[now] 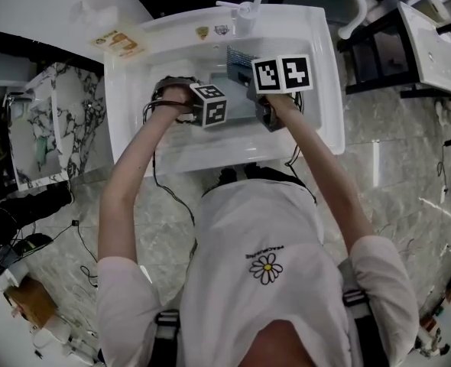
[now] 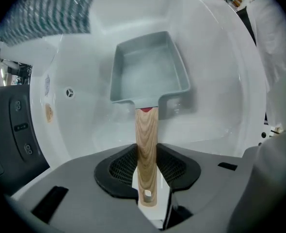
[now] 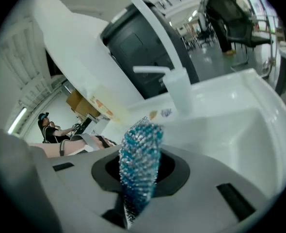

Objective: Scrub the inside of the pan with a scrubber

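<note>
Left gripper pinched the pan handle in the sink middle. Right gripper clamped the scrubber — not yet inside; next, I reckoned, lowering it in.

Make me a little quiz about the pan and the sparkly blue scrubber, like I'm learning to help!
1. True or false: the left gripper has its jaws shut on the wooden handle of the pan.
2. What does the right gripper hold? A) a cup B) the blue scrubber C) nothing
3. Fill in: the grey pan is inside the white ____.

Key: 1 true; 2 B; 3 sink.
</note>
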A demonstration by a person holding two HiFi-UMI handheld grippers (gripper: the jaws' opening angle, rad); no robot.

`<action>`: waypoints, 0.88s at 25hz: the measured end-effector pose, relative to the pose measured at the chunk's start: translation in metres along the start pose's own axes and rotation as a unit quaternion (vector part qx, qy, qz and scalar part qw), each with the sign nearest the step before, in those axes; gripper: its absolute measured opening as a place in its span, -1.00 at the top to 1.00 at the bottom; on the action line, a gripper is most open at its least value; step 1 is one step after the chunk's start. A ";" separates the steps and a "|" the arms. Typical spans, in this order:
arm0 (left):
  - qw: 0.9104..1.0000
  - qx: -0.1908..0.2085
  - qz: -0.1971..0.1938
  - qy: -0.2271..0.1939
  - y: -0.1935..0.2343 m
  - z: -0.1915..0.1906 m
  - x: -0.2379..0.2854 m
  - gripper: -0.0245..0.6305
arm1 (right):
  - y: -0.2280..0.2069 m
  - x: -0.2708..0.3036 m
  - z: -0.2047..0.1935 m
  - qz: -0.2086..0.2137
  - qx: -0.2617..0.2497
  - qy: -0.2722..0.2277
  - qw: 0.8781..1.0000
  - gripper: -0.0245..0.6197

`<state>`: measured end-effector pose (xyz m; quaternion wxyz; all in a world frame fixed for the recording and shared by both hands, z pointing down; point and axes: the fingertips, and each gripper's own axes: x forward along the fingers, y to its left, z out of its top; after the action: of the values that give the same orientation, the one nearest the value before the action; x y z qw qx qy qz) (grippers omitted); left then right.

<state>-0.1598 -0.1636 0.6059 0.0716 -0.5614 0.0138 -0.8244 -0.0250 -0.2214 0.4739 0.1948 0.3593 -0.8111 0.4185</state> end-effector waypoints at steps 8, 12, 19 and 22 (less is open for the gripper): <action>1.000 -0.003 -0.013 0.006 0.002 0.000 0.000 0.52 | 0.023 -0.088 0.006 -0.102 -0.163 -0.203 0.960 0.73; 1.000 0.005 -0.018 0.022 0.001 0.001 0.001 0.52 | 0.023 -0.104 -0.007 -0.108 -0.150 -0.224 0.957 0.73; 0.998 0.004 -0.035 0.046 0.002 -0.001 0.002 0.51 | 0.014 -0.117 -0.019 -0.113 -0.105 -0.241 0.958 0.73; 0.998 0.000 -0.033 0.047 0.004 0.000 0.002 0.45 | 0.010 -0.121 -0.021 -0.111 -0.095 -0.245 0.958 0.73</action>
<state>-0.1602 -0.1677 0.6068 0.0438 -0.5221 -0.0016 -0.8518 0.0487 -0.1497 0.4054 0.0691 0.5186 -0.8248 0.2144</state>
